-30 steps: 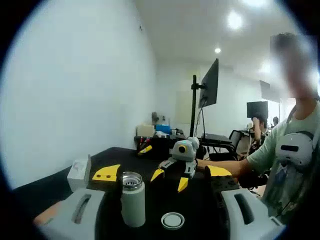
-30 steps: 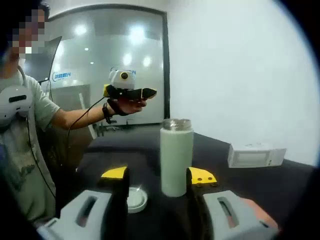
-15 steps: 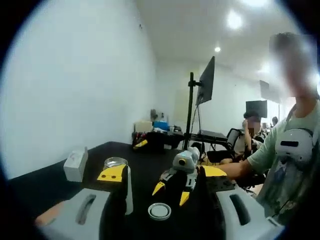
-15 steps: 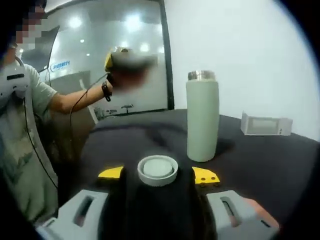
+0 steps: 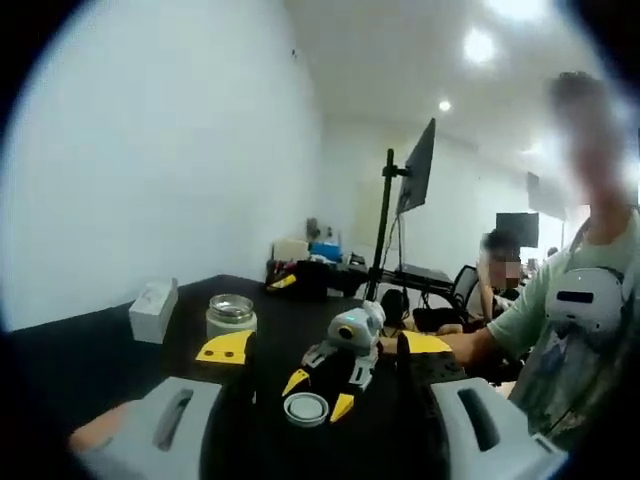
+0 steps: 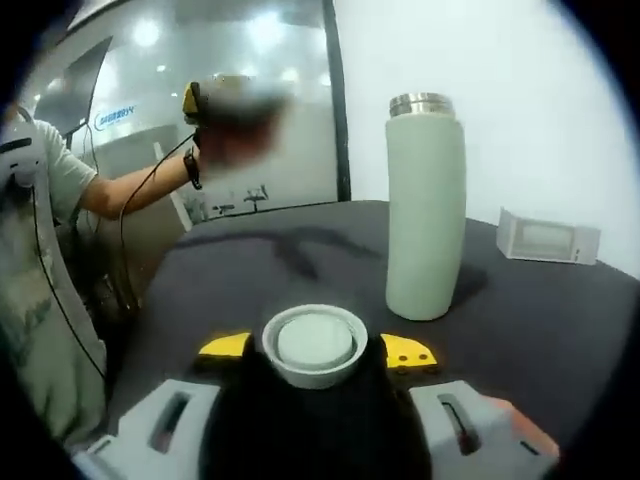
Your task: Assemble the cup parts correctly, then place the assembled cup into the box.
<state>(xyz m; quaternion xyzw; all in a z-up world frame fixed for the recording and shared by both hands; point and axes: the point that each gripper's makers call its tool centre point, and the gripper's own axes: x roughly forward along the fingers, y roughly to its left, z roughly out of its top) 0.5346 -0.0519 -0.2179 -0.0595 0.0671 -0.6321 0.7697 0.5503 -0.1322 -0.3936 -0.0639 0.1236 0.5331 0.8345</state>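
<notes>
While the right gripper [image 6: 315, 352] brackets the round white lid [image 6: 314, 344] with its jaws spread wide, one yellow tip at the lid's 9 o'clock and one at its 3 o'clock, whether they touch it is unclear. At 1 o'clock from the lid the pale green cup body [image 6: 426, 215] stands upright on the black table [image 6: 230, 275], its steel mouth uncovered. A white box [image 6: 548, 236] lies at 3 o'clock of the cup. Blue lettering on the glass wall [image 6: 118, 113] is too small to read. In the left gripper view, the left gripper [image 5: 325, 350] is held wide, nothing gripped.
</notes>
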